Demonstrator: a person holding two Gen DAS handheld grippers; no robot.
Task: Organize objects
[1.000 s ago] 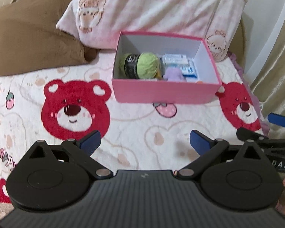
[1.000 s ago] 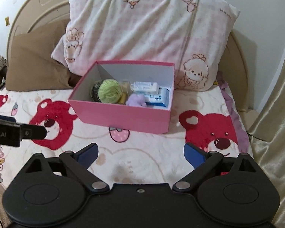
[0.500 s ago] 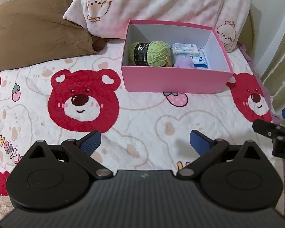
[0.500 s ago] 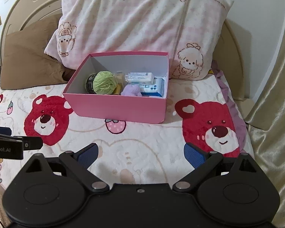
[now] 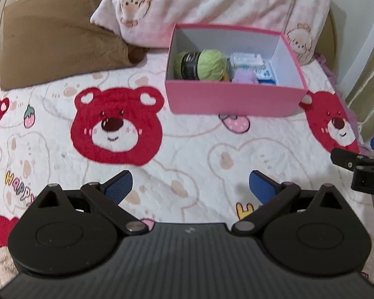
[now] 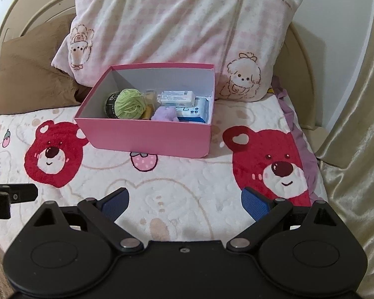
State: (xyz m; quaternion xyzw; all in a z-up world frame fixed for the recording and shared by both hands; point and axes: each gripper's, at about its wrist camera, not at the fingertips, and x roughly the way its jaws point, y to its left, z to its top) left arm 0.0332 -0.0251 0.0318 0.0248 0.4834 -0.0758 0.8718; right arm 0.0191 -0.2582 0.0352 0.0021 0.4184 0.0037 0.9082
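Note:
A pink box (image 5: 234, 99) (image 6: 149, 137) stands on the bed in front of the pillows. Inside it lie a green yarn ball (image 5: 207, 64) (image 6: 129, 103) with a black label, a purple soft item (image 5: 244, 76) (image 6: 164, 114), a white packet (image 5: 246, 59) (image 6: 178, 97) and a blue-and-white wipes pack (image 6: 194, 113). My left gripper (image 5: 190, 186) is open and empty above the blanket, well short of the box. My right gripper (image 6: 184, 201) is likewise open and empty. Each gripper shows at the other view's edge.
The bed carries a white blanket (image 5: 187, 149) printed with red bears. A brown pillow (image 5: 57, 42) and a pink checked pillow (image 6: 177, 25) lean on the headboard behind the box. Gold curtains (image 6: 356, 124) hang past the bed's right edge.
Both grippers have pulled back from the box and risen slightly, so the box looks smaller and farther. Both stay open and empty. The box contents have not moved.

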